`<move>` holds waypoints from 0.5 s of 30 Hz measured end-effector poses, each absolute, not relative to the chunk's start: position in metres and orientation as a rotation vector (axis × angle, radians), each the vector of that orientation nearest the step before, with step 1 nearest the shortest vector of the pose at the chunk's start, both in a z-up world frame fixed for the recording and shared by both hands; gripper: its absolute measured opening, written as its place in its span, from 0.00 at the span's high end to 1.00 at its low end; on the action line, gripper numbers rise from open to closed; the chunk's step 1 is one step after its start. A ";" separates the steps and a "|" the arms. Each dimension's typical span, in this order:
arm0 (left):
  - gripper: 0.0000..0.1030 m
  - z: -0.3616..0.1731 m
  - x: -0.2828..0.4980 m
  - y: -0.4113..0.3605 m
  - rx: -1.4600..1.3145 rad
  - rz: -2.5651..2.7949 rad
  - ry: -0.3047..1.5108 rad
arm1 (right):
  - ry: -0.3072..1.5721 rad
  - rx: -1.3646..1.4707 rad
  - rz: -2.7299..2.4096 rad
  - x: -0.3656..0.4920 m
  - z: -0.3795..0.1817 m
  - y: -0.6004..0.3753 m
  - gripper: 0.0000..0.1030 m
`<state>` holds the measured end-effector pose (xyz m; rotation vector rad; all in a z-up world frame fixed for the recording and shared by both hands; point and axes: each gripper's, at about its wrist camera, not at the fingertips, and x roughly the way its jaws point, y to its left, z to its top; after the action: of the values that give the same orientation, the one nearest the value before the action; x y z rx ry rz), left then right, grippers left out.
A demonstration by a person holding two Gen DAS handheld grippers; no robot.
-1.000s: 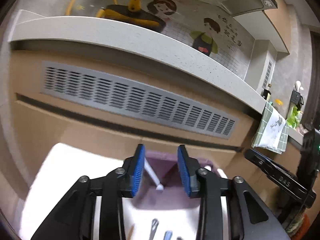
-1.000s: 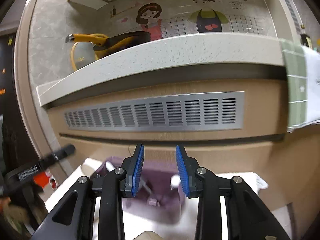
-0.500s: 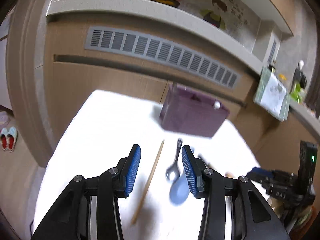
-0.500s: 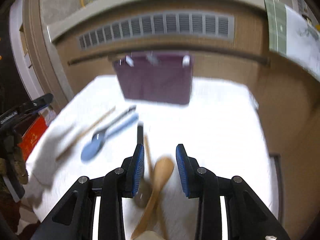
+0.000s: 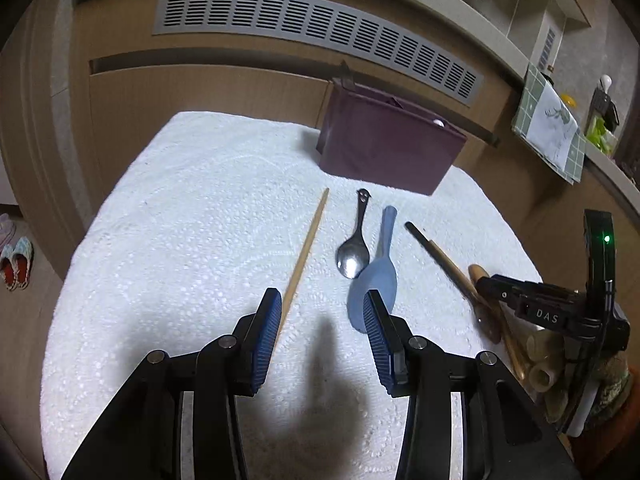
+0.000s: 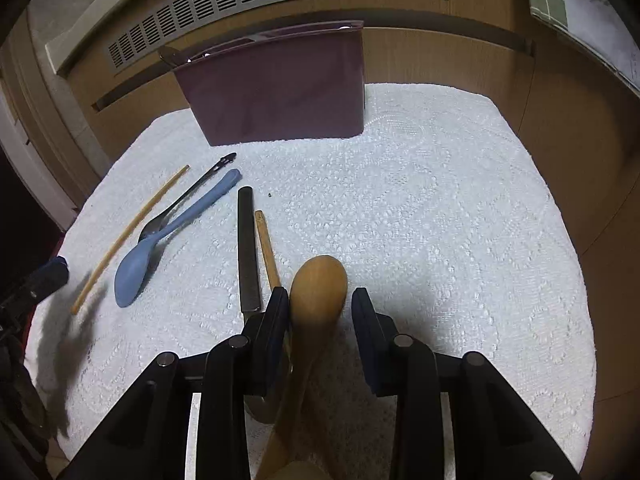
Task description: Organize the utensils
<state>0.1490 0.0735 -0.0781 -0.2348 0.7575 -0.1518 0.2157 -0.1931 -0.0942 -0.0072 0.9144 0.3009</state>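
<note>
White textured cloth (image 5: 180, 208) covers the work surface and serves as the landmark. At its far edge stands a purple organizer box (image 5: 384, 148). On the cloth in front of the box lie, side by side, a single chopstick (image 5: 306, 254), a metal spoon (image 5: 354, 254) and a blue spoon (image 5: 378, 276). The left gripper (image 5: 324, 320) hangs over the cloth, jaws apart and empty, having just been opening. The right gripper (image 6: 320, 316) has jaws spread, with a wooden spoon (image 6: 318, 284) bowl between them; contact cannot be told.
</note>
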 end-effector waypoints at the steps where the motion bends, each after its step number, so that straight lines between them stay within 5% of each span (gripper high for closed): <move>1: 0.57 -0.080 0.151 0.070 -0.229 -0.157 0.765 | 0.913 -0.011 0.305 0.216 -0.094 -0.193 0.70; 15: 0.55 -0.096 0.175 0.039 -0.150 -0.178 0.877 | 0.743 0.014 0.339 0.190 -0.068 -0.213 0.74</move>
<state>0.1751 0.0385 -0.0965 -0.1499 0.8773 -0.1781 0.1904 -0.2134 -0.0676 0.0143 0.7425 0.3395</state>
